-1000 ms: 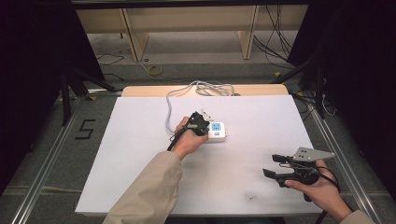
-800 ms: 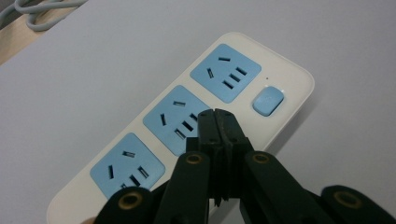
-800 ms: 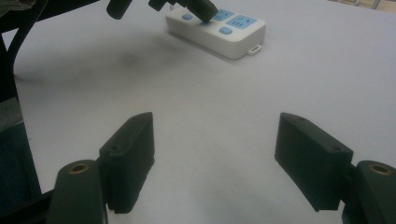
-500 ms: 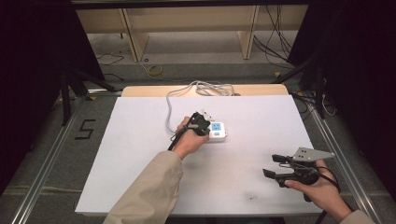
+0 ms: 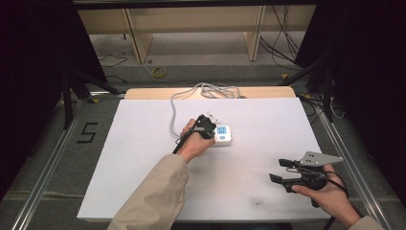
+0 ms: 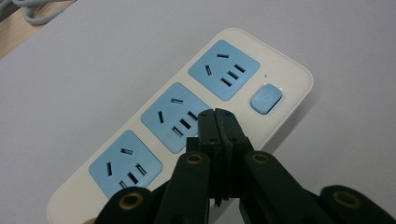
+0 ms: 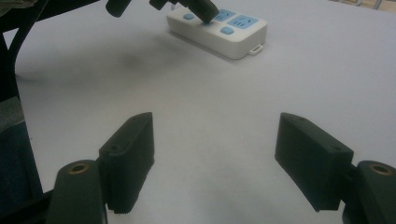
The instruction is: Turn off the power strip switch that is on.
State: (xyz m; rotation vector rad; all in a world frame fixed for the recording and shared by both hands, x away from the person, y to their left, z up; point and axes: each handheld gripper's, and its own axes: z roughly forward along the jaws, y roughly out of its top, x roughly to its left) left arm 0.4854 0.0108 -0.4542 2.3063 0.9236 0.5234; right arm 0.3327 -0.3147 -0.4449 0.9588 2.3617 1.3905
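**Left gripper closed over the power strip, right gripper open and apart**

The landmark is the white power strip (image 5: 223, 133), which lies on the white table sheet (image 5: 143, 143) a little beyond its middle. Its grey cord (image 5: 191, 93) runs from its far left end in a curve to a loose coil at the table's far edge.

Just left of the strip, the person's left hand (image 5: 194, 143) holds the left gripper (image 5: 205, 125) over the strip's left part. In the left gripper view the jaws are pressed together with nothing between them, and their tips (image 6: 218, 122) sit over the middle of the three blue sockets (image 6: 177, 116); whether they touch it cannot be told. The blue switch button (image 6: 266, 97) lies beside the end socket, clear of the jaws.

Well to the right of the strip and nearer the person, the right hand (image 5: 330, 194) holds the right gripper (image 5: 280, 170) low over the sheet. Its jaws stand wide apart and empty, pointing toward the strip (image 7: 219, 30), with bare sheet between them.
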